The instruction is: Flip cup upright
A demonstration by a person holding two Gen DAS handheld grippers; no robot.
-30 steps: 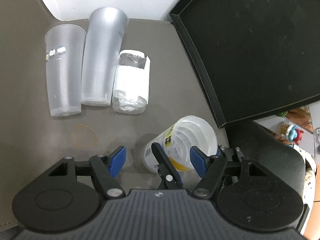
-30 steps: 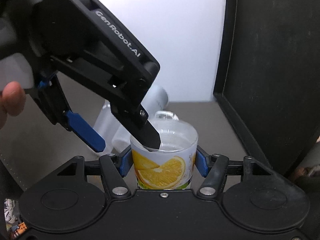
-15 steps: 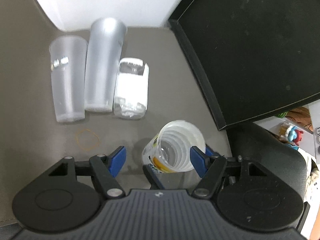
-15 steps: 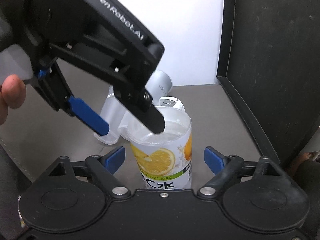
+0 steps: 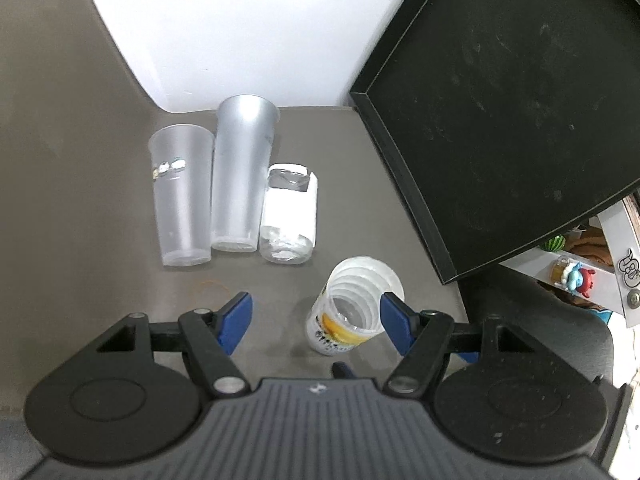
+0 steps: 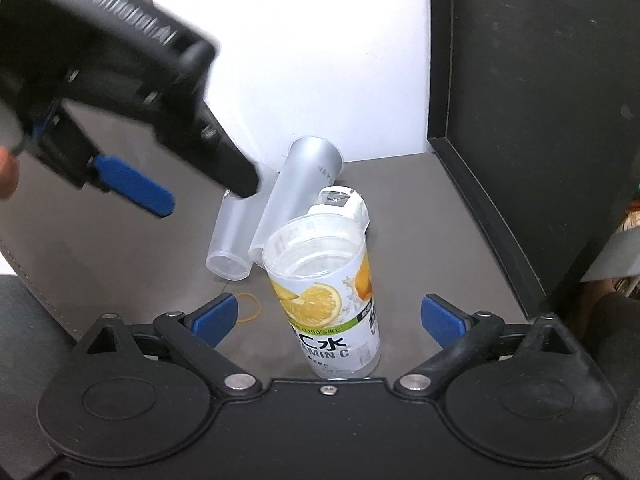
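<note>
A clear cup with an orange-slice label (image 6: 326,302) stands upright on the grey mat, mouth up; it also shows from above in the left wrist view (image 5: 352,308). My right gripper (image 6: 329,316) is open, its blue pads wide on either side of the cup and not touching it. My left gripper (image 5: 316,316) is open above the cup, which sits near its right pad; it shows in the right wrist view (image 6: 192,196) raised at upper left.
Two frosted tall cups (image 5: 182,192) (image 5: 242,172) and a small clear labelled cup (image 5: 290,216) lie on their sides in a row behind. A black tray (image 5: 500,100) fills the right. A rubber band (image 5: 210,290) lies on the mat (image 5: 80,160).
My right gripper opened and let go of the orange-label cup, which now stands free. My left gripper lifted up and away from the cup's rim. Both views pulled back.
</note>
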